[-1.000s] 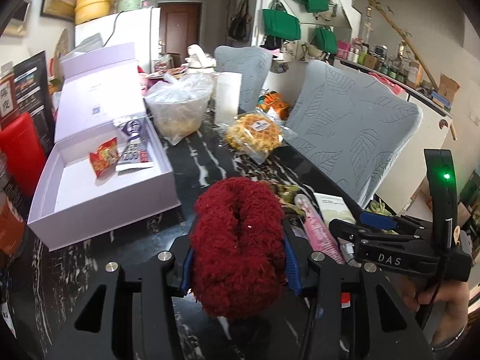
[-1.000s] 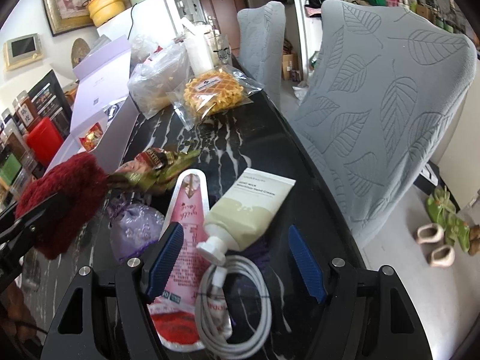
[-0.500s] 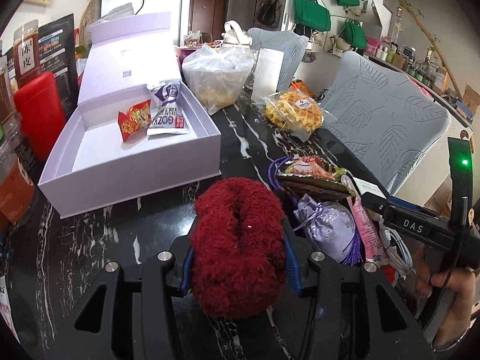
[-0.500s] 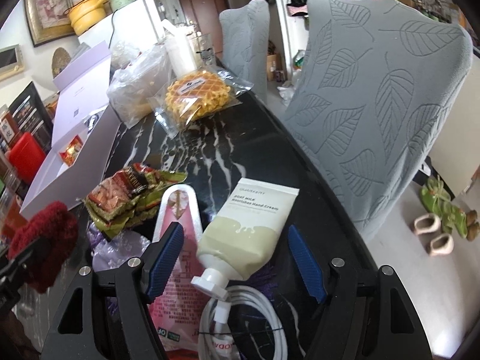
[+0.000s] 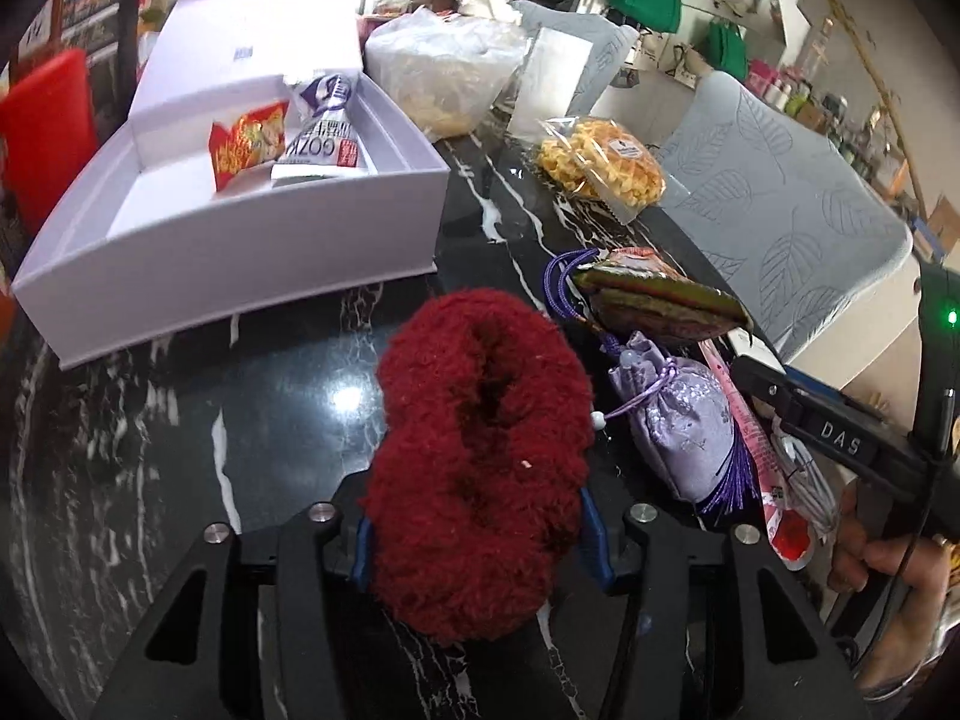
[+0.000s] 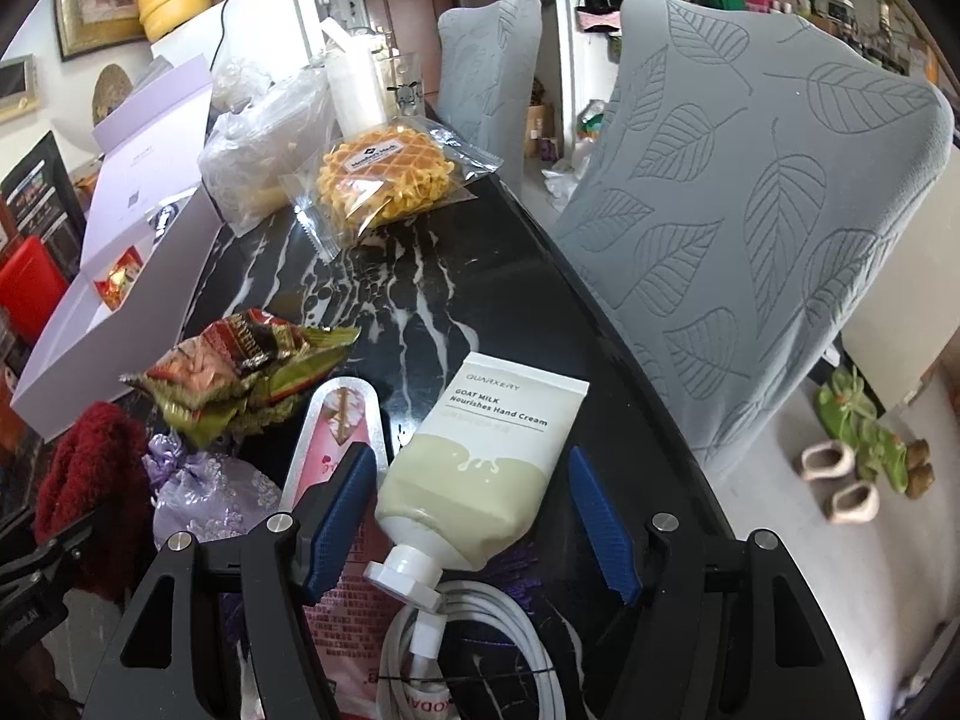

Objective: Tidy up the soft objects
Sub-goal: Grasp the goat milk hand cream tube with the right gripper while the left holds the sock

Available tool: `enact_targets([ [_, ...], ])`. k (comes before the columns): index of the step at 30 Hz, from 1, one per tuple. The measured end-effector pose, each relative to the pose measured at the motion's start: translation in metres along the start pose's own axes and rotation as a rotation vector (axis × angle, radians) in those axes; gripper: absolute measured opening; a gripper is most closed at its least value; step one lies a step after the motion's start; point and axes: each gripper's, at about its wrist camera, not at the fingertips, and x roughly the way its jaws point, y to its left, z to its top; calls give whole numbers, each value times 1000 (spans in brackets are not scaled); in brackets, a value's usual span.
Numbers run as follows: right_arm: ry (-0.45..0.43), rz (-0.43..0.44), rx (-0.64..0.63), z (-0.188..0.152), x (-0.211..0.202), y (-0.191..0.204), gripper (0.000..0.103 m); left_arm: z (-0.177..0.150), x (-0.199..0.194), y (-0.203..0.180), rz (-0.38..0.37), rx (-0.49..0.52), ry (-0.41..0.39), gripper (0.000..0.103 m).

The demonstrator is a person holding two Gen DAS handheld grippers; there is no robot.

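Two snack packets sat in the lavender box (image 5: 240, 252); most of the sorting looked undone.

Nearest, left gripper (image 5: 477, 534) had the red fluffy scrunchie (image 5: 480, 456) between its blue pads, low over the black marble table (image 5: 180, 420). Jaws were opening, pads still seemed to touch the fluff. Judged as a release onto the table, short of the box.

Right gripper (image 6: 474, 516) straddled the hand cream tube (image 6: 486, 468) with gaps on both sides, jaws closing, nothing gripped. Tube lay on the table, cap toward the camera, resting over a coiled white cable (image 6: 480, 648).

Just left of the tube: pink sachet (image 6: 336, 468), lavender drawstring pouch (image 5: 678, 420), and further out a stack of green and red snack packs (image 6: 240, 378). All loose on the table, near the box, not in it.

Farther: box open, lid up, holding a red snack packet (image 5: 246, 144) and a white-purple packet (image 5: 324, 138). Lots of free floor inside.

Far end: bagged waffles (image 6: 384, 174) and a clear plastic bag (image 6: 264, 138), untouched. Could not tell if they count as part of the job.

Left to do, by my read: scrunchie, pouch, tube, sachet, snack stack.
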Motion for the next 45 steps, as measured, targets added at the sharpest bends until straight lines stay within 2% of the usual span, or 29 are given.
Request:
enact_targets([
  [1,0,-3,-6,0,0,1,58,0,0,0,2,4,-1,53],
  [5,-1,7,-17,0,0,2,55,-2,0,-5,22,39,-7,53],
  [12,-31,79,73,-5,-8,-9,53,-4,-3,-5,23,34,-21,52],
  [16,-54,79,60,-8,-18,-6,53,-4,-9,-6,41,42,-44,46],
  [27,-97,85,18,-13,-49,6,53,-1,-34,-1,32,38,-87,46],
  [35,-126,114,-25,-14,-72,26,53,-2,-63,14,48,12,-132,46],
  [45,-159,193,-104,-13,-94,73,53,3,-106,42,103,-12,-216,46],
])
